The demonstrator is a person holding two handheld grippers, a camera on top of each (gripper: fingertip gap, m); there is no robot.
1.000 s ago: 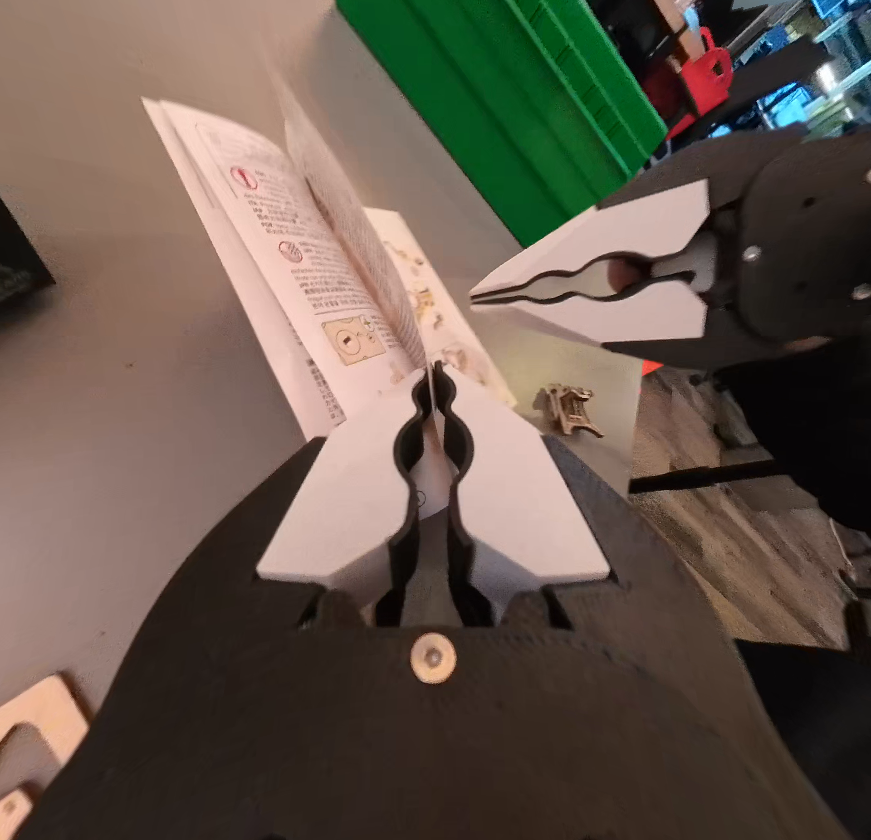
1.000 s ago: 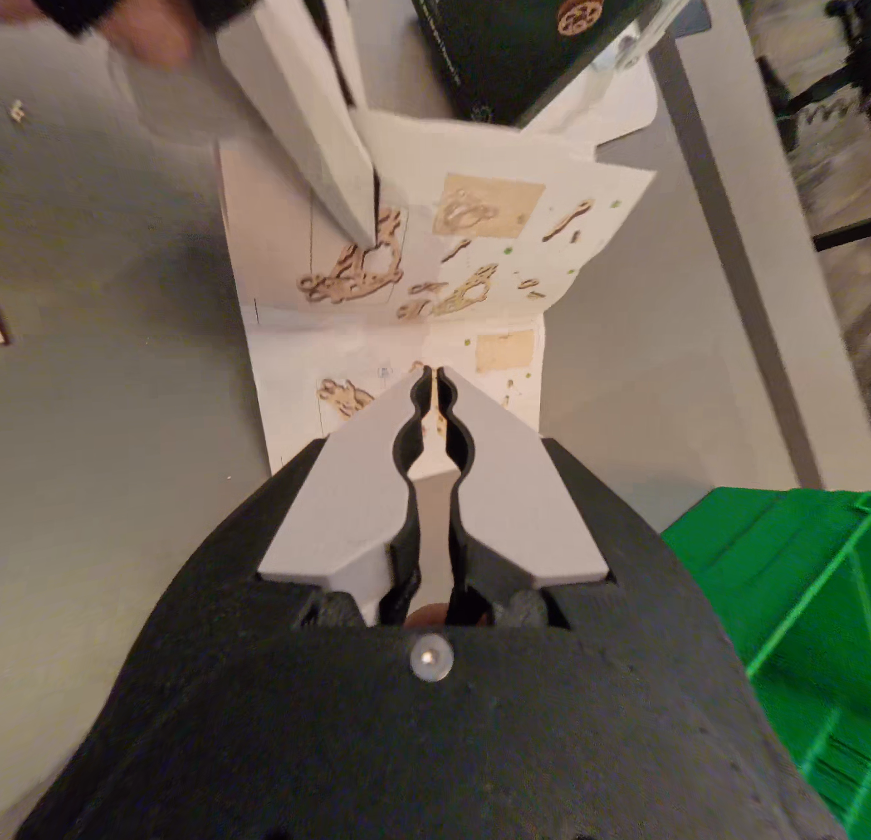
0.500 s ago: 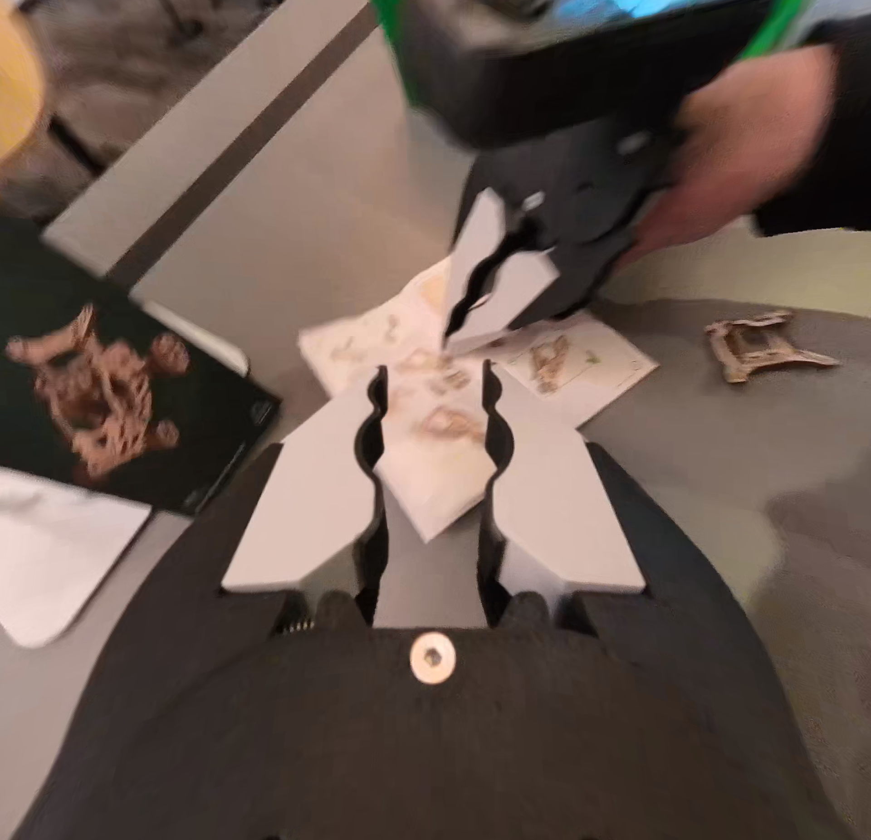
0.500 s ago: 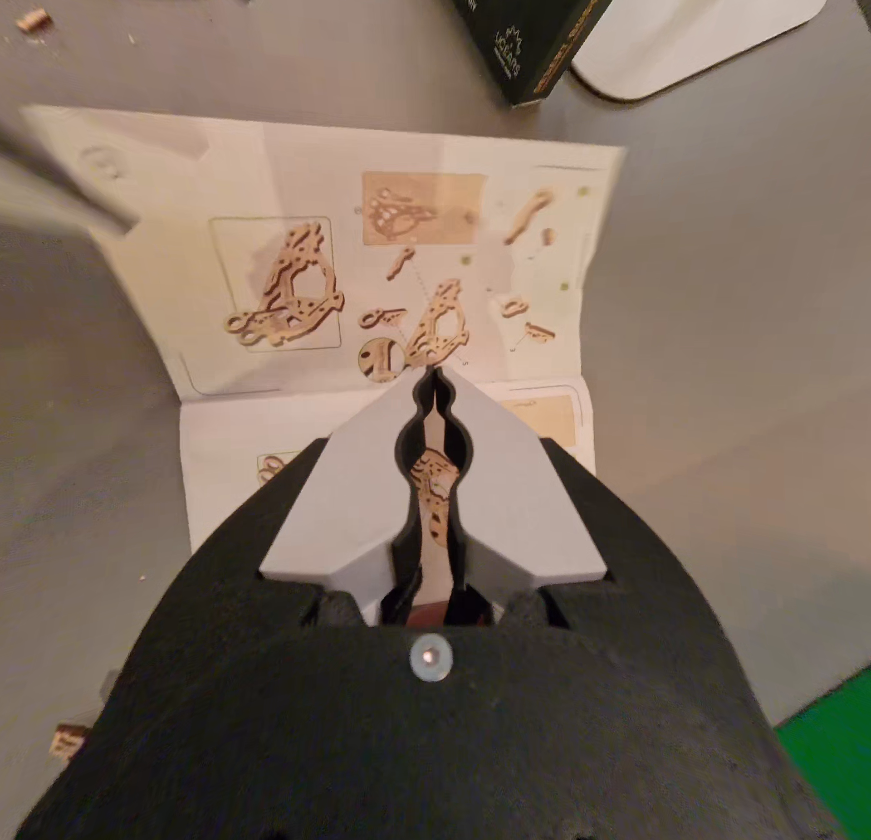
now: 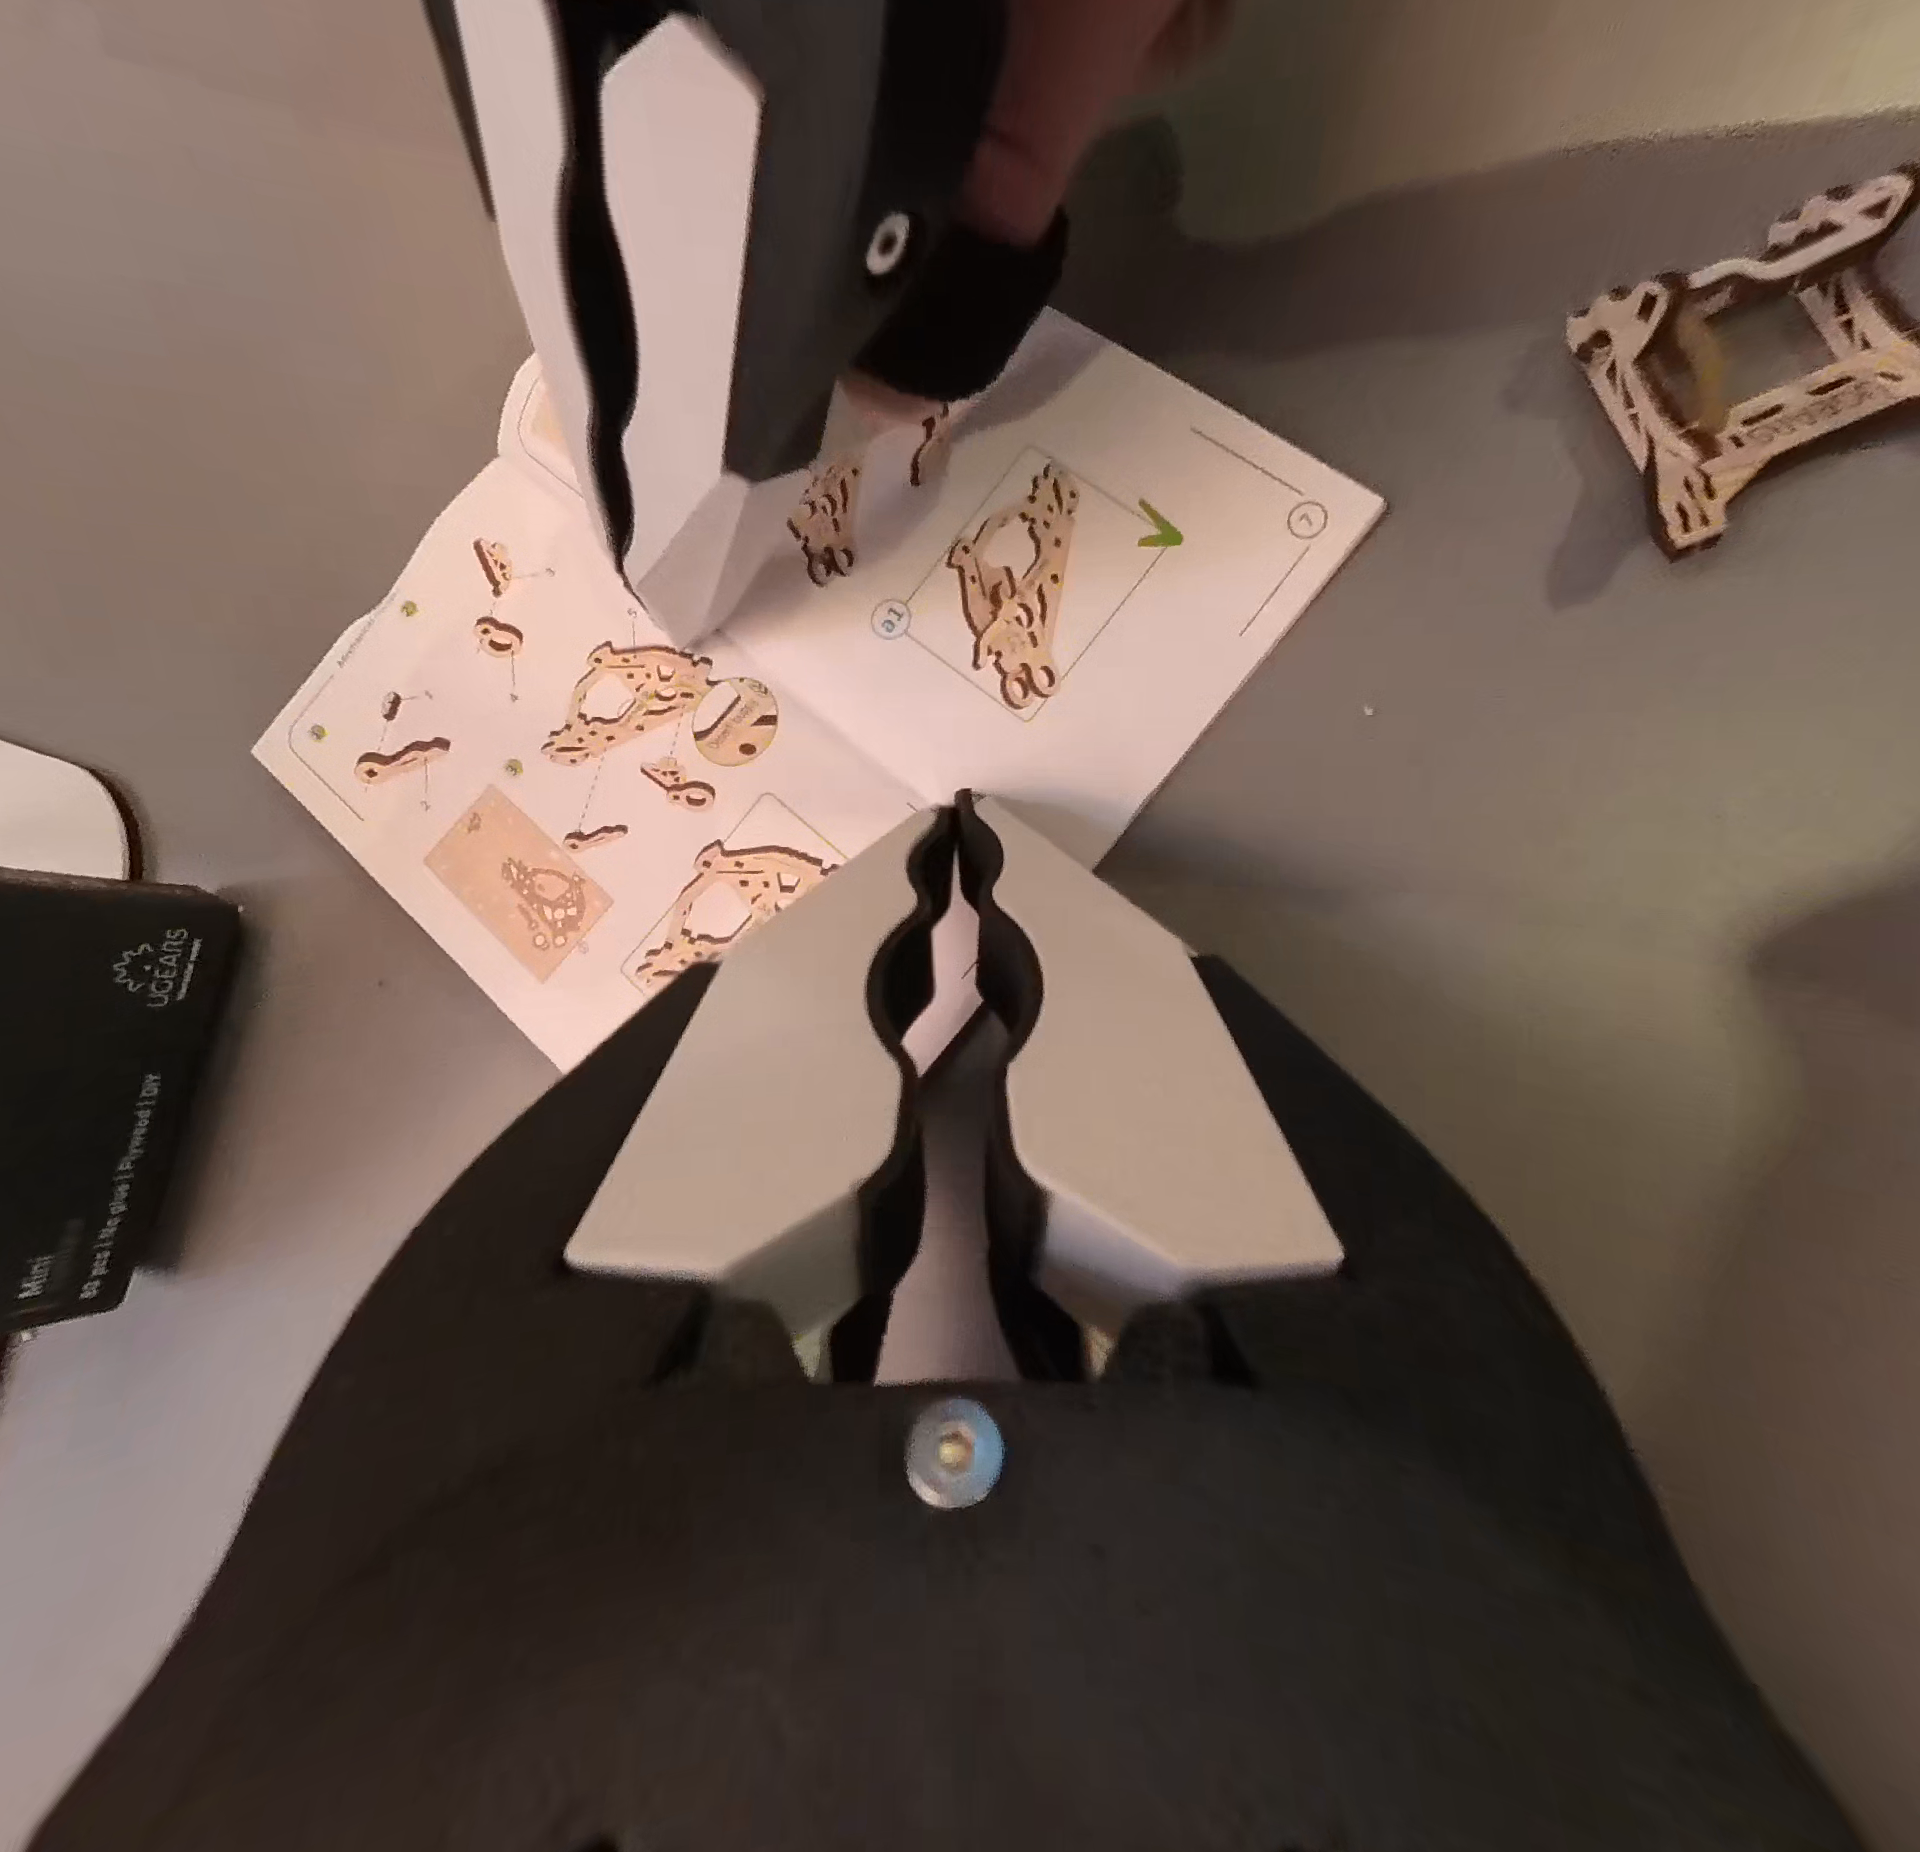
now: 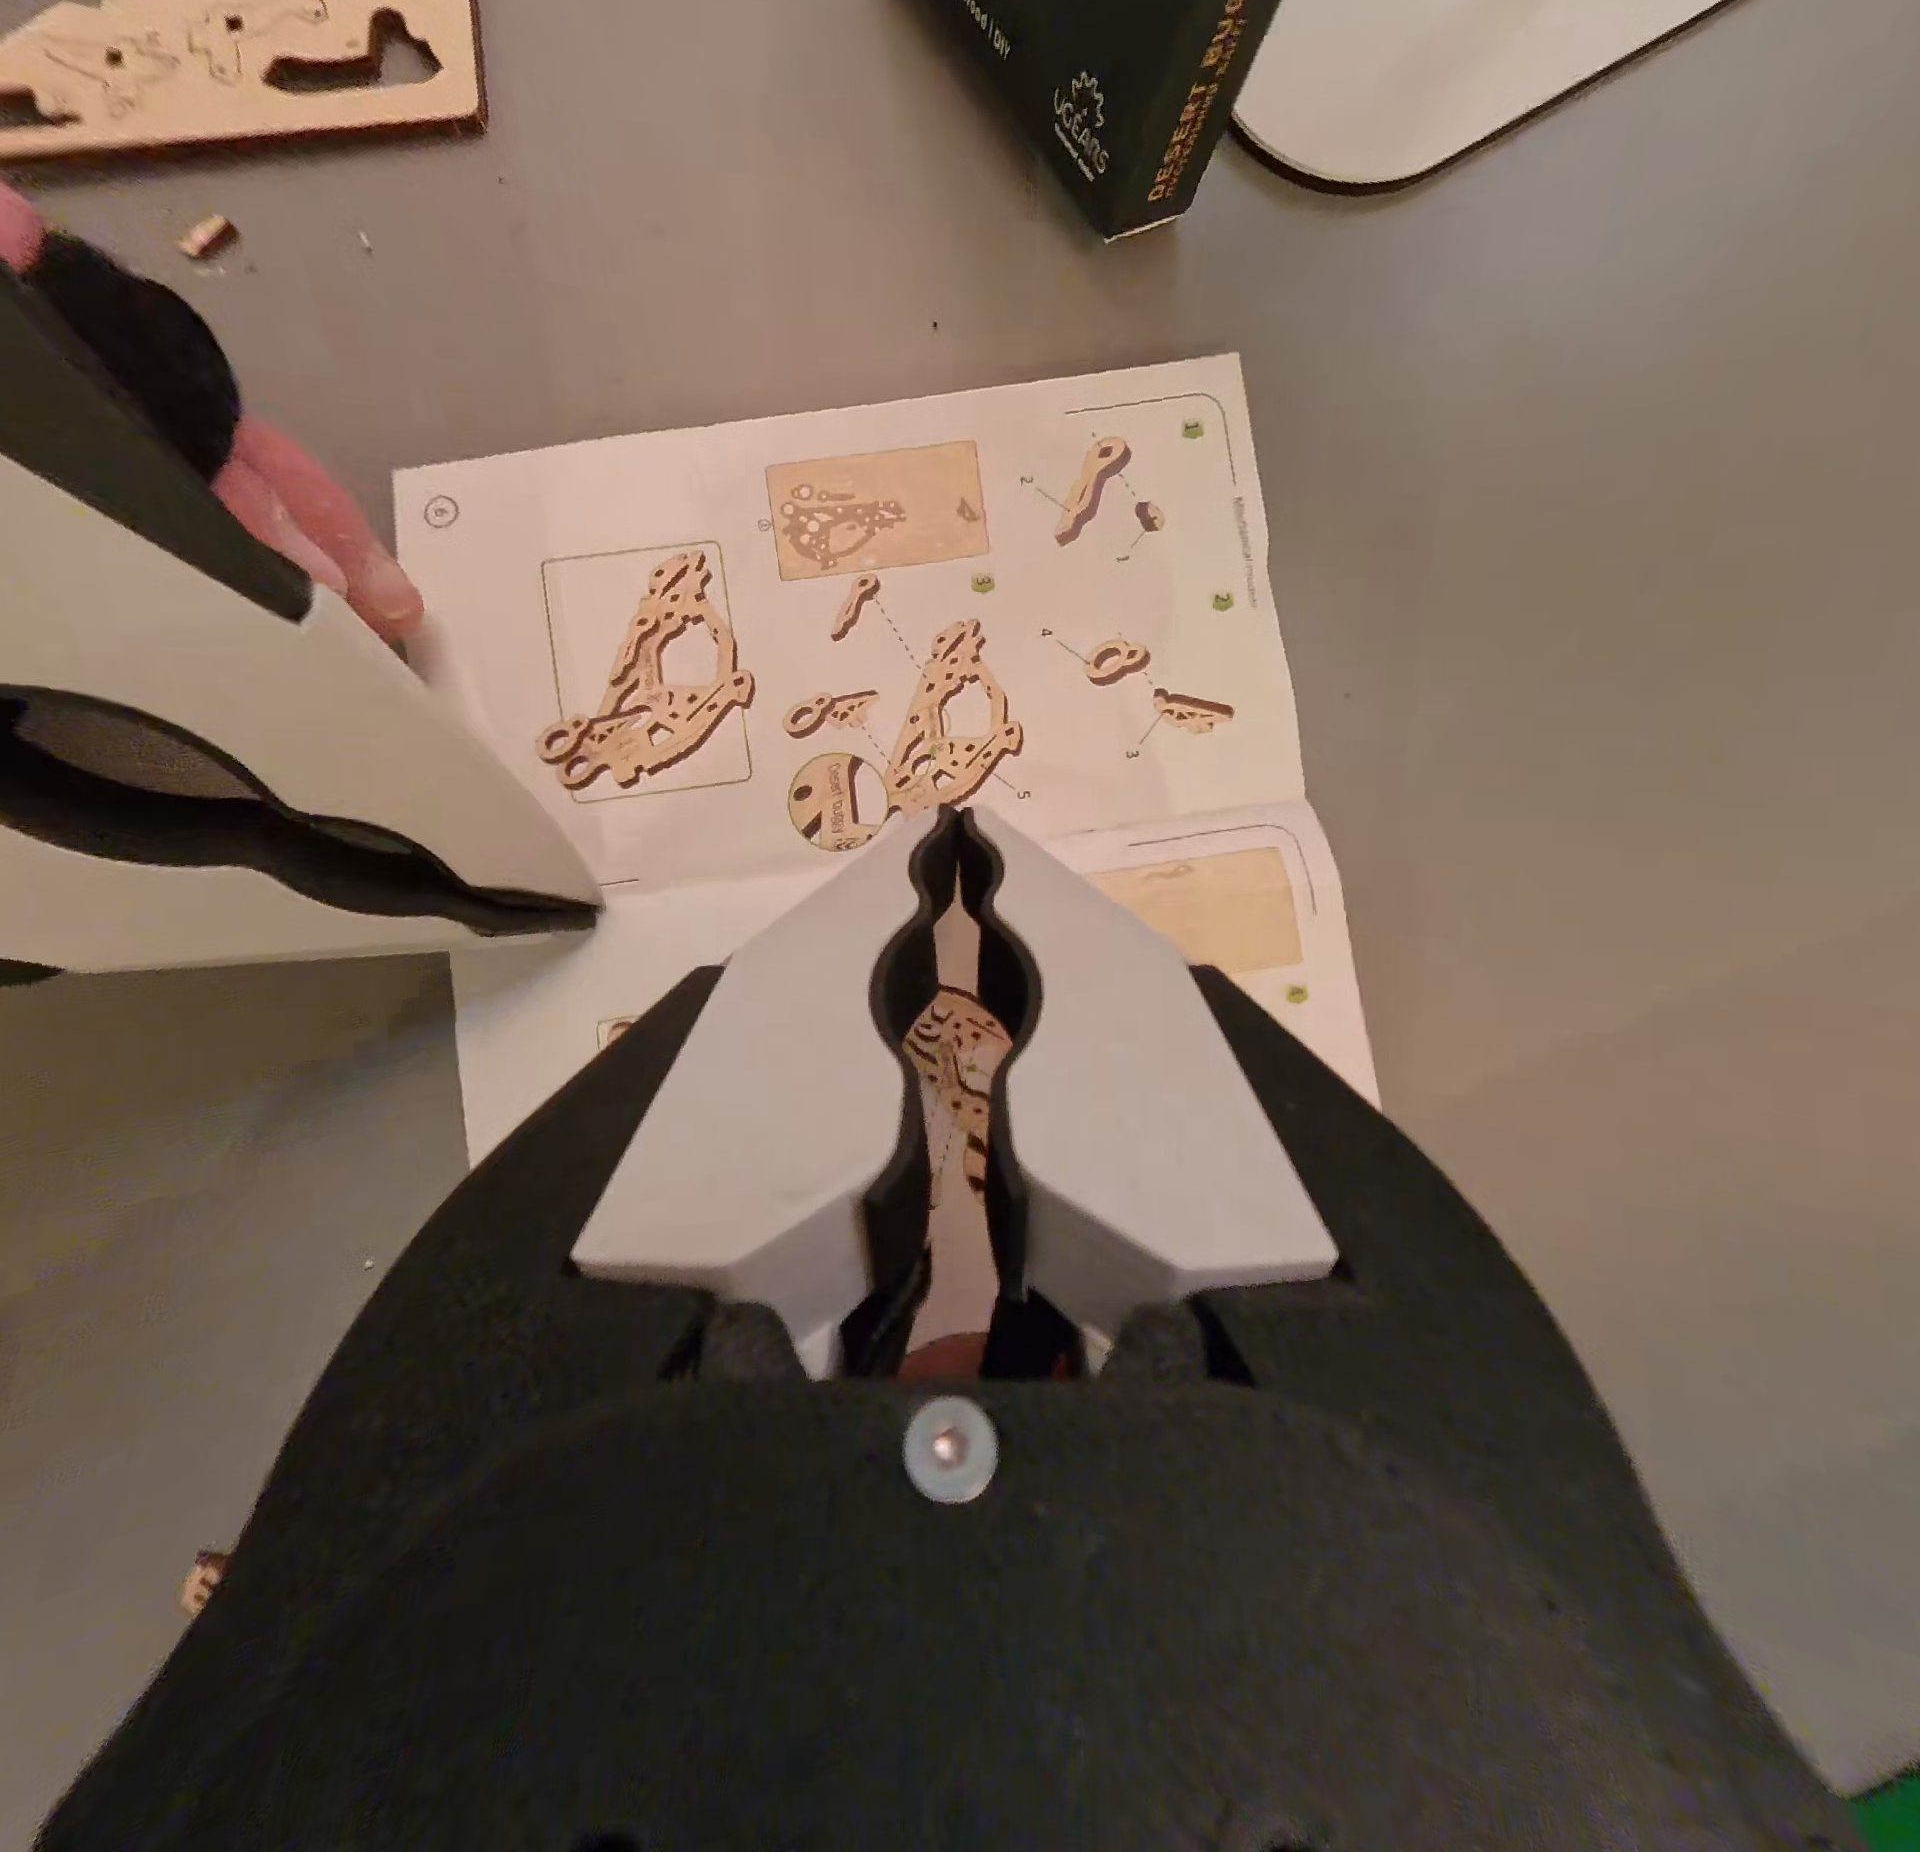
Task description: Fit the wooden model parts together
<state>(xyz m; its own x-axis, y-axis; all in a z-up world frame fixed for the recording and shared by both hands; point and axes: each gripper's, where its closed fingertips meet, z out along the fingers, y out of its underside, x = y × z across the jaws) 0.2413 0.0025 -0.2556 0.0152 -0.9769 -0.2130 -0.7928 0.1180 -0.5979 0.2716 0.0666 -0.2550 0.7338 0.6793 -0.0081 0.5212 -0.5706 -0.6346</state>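
Observation:
The instruction booklet (image 5: 935, 659) lies open and flat on the grey table (image 5: 1455, 867). My left gripper (image 5: 961, 815) is shut, with its tips over the booklet's near edge and nothing seen between the pads. It also shows in the right wrist view (image 6: 587, 909), tips down at the booklet's fold. My right gripper (image 6: 958, 820) is shut over the open booklet (image 6: 727, 472). In the left wrist view it (image 5: 649, 597) comes down from above with its tips on the page. A partly built wooden frame (image 5: 1652, 400) lies to the right of the booklet.
A wooden parts sheet (image 6: 208, 88) lies at the far left, with a small loose wooden bit (image 6: 205, 235) near it. A black box (image 6: 1101, 67) and a white board (image 6: 1455, 36) lie beyond the booklet. A green crate's corner (image 6: 1891, 1813) shows at lower right.
My left gripper held a booklet page up, opened and let it go, then shut again. The booklet now lies flat and open. Both grippers have come down onto it.

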